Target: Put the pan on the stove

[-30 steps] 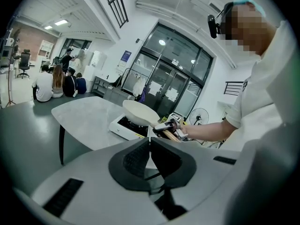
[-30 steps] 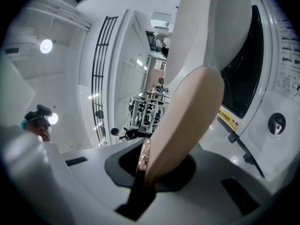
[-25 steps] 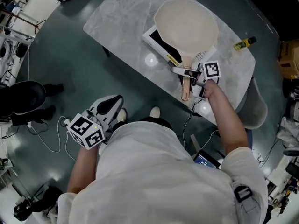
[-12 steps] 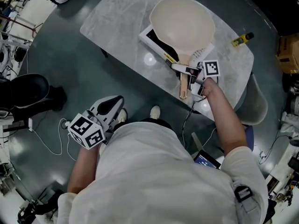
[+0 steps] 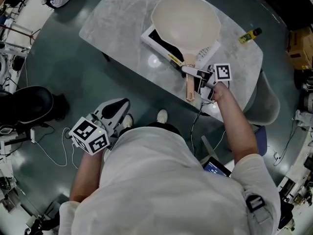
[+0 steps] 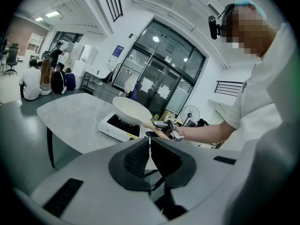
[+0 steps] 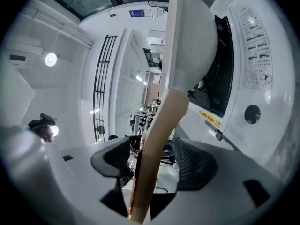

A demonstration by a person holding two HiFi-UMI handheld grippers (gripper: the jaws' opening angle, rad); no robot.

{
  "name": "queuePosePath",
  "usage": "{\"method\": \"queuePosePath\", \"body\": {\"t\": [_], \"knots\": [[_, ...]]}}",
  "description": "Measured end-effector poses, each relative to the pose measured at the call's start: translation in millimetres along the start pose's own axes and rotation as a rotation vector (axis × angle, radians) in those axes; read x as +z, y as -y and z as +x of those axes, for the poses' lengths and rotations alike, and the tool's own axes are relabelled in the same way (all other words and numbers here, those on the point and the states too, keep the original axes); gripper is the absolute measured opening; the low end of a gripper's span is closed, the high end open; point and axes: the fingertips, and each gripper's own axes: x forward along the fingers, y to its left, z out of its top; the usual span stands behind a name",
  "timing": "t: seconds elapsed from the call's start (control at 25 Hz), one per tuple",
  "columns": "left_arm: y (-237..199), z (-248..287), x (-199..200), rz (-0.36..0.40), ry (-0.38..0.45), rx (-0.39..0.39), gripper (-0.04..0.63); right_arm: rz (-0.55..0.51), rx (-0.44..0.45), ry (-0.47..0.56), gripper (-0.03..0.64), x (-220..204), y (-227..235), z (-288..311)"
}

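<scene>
One hazard is showing: the right gripper (image 7: 152, 165), jaws just been opening, is standing spread around the handle (image 7: 161, 125) without gripping. Withdrawing crookedly is risking dragging the pan (image 5: 185, 21) askew on the stove (image 5: 151, 35).

Open lab-type hall: portable stove (image 5: 155, 37) on a lone counter (image 5: 117, 28), cables (image 5: 49, 148) across grey floor (image 5: 73, 82), glass doors (image 6: 164, 60), people (image 6: 44, 78) seated behind.
</scene>
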Motion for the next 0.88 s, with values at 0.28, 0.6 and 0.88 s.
{"method": "queuePosePath", "body": {"t": [0.28,0.6,0.88], "knots": [[7,9,-2,0.014,-0.025,-0.061,0.021,-0.018,-0.038,0.064,0.323,-4,-4,-18],[20,19,-6,0.041,-0.060,-0.154,0.021,-0.016,-0.102,0.189,0.330,-17,-9,-58],[31,27,-8,0.068,-0.073,-0.226,0.021,-0.049,-0.192,0.281,0.321,-41,-18,-93]]}}
